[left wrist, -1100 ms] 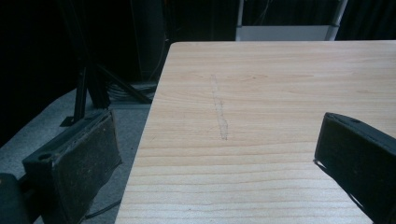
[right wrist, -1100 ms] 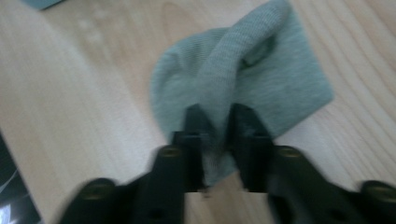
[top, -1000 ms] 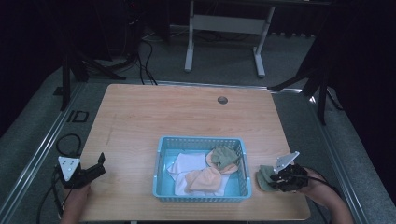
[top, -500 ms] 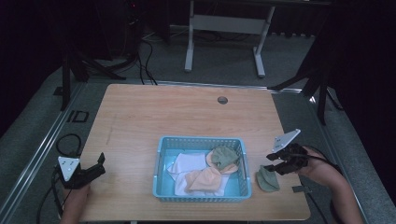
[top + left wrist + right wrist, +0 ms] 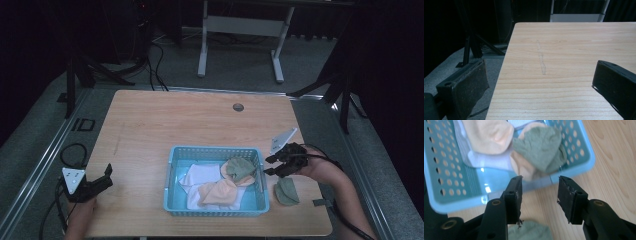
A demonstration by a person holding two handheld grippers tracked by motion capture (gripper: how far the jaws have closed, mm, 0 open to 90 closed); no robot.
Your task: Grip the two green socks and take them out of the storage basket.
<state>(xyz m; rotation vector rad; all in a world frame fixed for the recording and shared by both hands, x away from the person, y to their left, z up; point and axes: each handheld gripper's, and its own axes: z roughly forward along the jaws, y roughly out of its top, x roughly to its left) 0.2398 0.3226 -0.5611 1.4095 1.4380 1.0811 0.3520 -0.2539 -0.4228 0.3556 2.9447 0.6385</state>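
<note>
A blue perforated basket [image 5: 216, 150] stands at the front middle of the wooden table [image 5: 165, 120]. In it lie a green sock [image 5: 242, 168], a peach sock [image 5: 220, 194] and a white sock [image 5: 192, 177]. A second green sock [image 5: 287, 192] lies flat on the table just right of the basket. My right gripper [image 5: 268, 166] hovers above the basket's right rim [image 5: 587, 155], its jaws have just been opening and nothing is between them [image 5: 540, 180]. The loose green sock [image 5: 529, 231] shows below them. My left gripper [image 5: 107, 177] rests at the table's front left edge, open and empty [image 5: 540, 75].
A round cable hole [image 5: 238, 107] sits near the table's far edge. A small dark tag [image 5: 318, 202] lies by the front right corner. Beyond the table are a white desk frame [image 5: 240, 25], stands and cables on the floor.
My right gripper has let go of the green sock, left it on the table right of the basket, and risen up and away towards the basket's rim. The left gripper has stayed still.
</note>
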